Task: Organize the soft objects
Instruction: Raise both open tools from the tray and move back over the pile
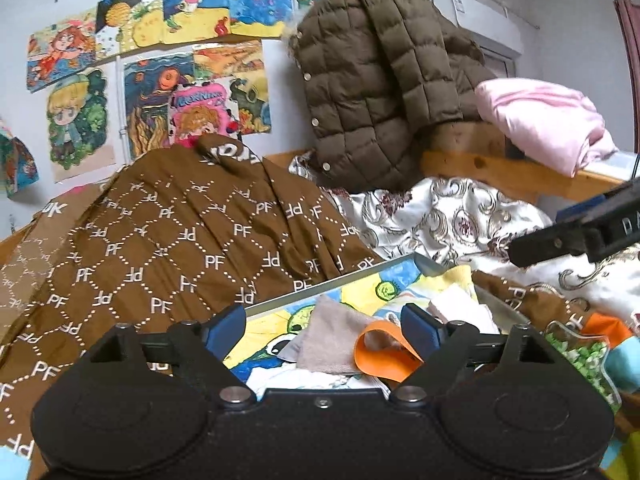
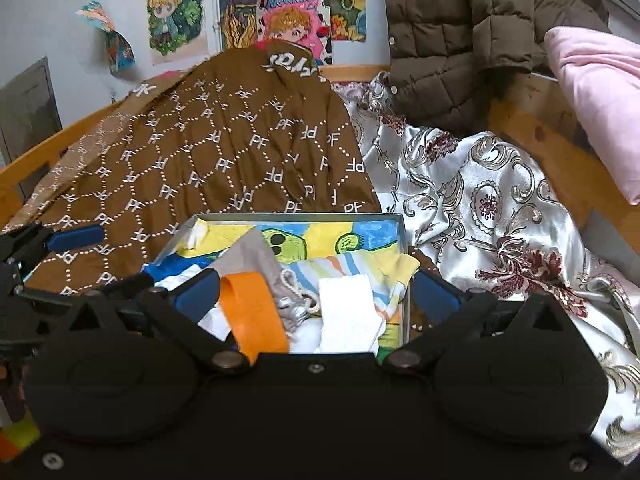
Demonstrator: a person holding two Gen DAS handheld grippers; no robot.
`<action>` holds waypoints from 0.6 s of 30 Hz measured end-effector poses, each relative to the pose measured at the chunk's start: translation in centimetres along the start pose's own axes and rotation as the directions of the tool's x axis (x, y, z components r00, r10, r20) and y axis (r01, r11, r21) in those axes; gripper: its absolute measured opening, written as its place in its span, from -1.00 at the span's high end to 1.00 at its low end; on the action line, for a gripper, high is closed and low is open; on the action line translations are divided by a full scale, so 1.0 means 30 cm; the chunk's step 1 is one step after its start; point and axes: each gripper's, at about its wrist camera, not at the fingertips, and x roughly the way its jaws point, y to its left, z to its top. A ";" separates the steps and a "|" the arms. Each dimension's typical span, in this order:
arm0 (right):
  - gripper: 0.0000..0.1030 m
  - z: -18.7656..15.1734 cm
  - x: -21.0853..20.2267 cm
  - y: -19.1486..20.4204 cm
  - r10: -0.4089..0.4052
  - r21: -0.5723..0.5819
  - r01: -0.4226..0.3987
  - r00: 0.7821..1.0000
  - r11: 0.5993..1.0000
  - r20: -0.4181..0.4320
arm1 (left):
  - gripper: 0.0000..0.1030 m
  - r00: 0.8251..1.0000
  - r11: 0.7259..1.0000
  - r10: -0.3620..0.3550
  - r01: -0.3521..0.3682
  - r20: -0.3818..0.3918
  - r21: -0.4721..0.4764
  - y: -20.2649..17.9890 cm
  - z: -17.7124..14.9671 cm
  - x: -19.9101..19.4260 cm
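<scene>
An open box with a cartoon-printed lining lies on the bed, filled with small soft items. A grey cloth, an orange band, a white cloth and a striped cloth are piled in it. My left gripper hovers open over the box's near side, with nothing between its fingers. My right gripper is also open and empty, above the pile. In the right wrist view the left gripper shows at the left edge, beside the box.
A brown quilt printed with "PF" lies behind the box. A silver floral cover spreads to the right. A brown puffer jacket and a pink cloth rest on the wooden bed frame. Drawings cover the wall.
</scene>
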 end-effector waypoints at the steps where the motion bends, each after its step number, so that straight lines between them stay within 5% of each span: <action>1: -0.98 -0.004 -0.028 0.007 0.001 -0.003 -0.001 1.000 1.000 0.006 | -0.69 1.000 1.000 0.000 0.000 -0.001 -0.018 0.009 0.004 -0.024; 18: -0.99 -0.152 -0.524 0.221 0.082 -0.026 -0.080 0.993 0.996 0.086 | -0.76 0.998 0.991 0.015 -0.008 0.057 -0.130 0.042 -0.038 -0.455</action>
